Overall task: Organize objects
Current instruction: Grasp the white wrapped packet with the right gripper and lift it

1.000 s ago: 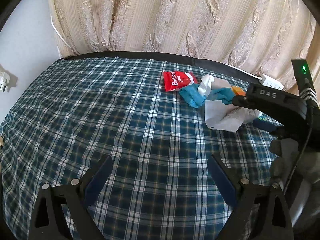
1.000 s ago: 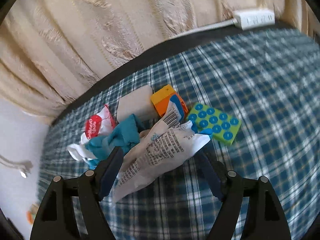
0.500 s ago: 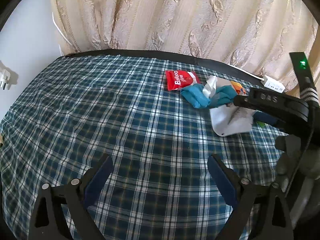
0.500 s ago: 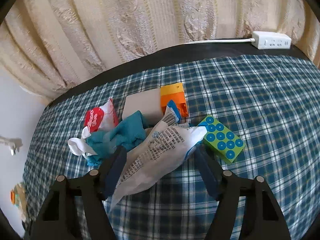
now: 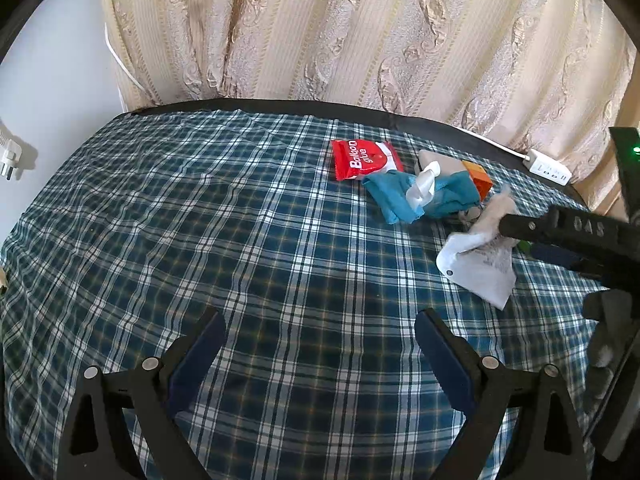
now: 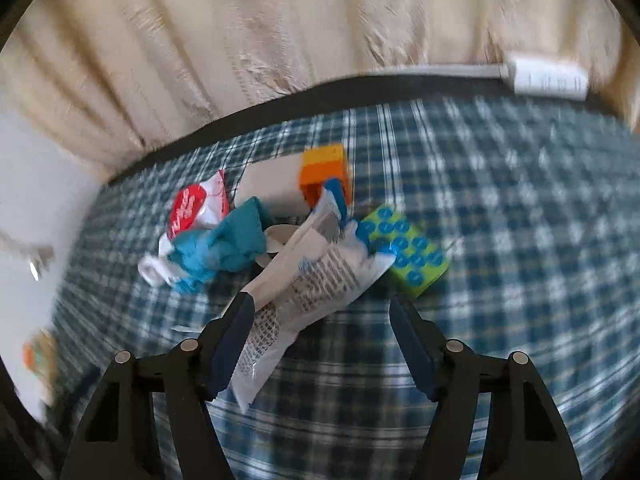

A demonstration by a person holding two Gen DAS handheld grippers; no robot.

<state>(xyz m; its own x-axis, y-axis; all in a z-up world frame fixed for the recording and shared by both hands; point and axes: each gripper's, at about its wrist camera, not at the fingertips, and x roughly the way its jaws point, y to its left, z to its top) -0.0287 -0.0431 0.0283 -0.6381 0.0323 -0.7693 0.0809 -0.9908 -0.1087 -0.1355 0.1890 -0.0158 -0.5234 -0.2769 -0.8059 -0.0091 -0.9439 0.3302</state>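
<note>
My right gripper [image 6: 320, 304] is shut on a white printed packet [image 6: 312, 284], which lies slanted between the jaws, hard against the left pad. In the left wrist view that packet [image 5: 476, 272] hangs from the right gripper [image 5: 520, 236], just above the plaid cloth. Behind it is a small heap: a red glue packet [image 6: 192, 210], a crumpled teal cloth [image 6: 228, 248], a pale grey block [image 6: 272, 188], an orange block [image 6: 324, 168] and a green block with blue dots [image 6: 412, 256]. My left gripper [image 5: 320, 320] stands open over bare cloth with nothing between its fingers.
The plaid cloth [image 5: 200, 240] covers a table with a dark far edge. A beige curtain [image 5: 360, 32] hangs close behind it. A white power strip [image 5: 548, 168] lies at the far right edge. A plug [image 5: 8, 160] hangs on the wall at left.
The right gripper's jaws narrowed onto the white packet and carried it a little away from the heap, rolling slightly. The left gripper has not moved.
</note>
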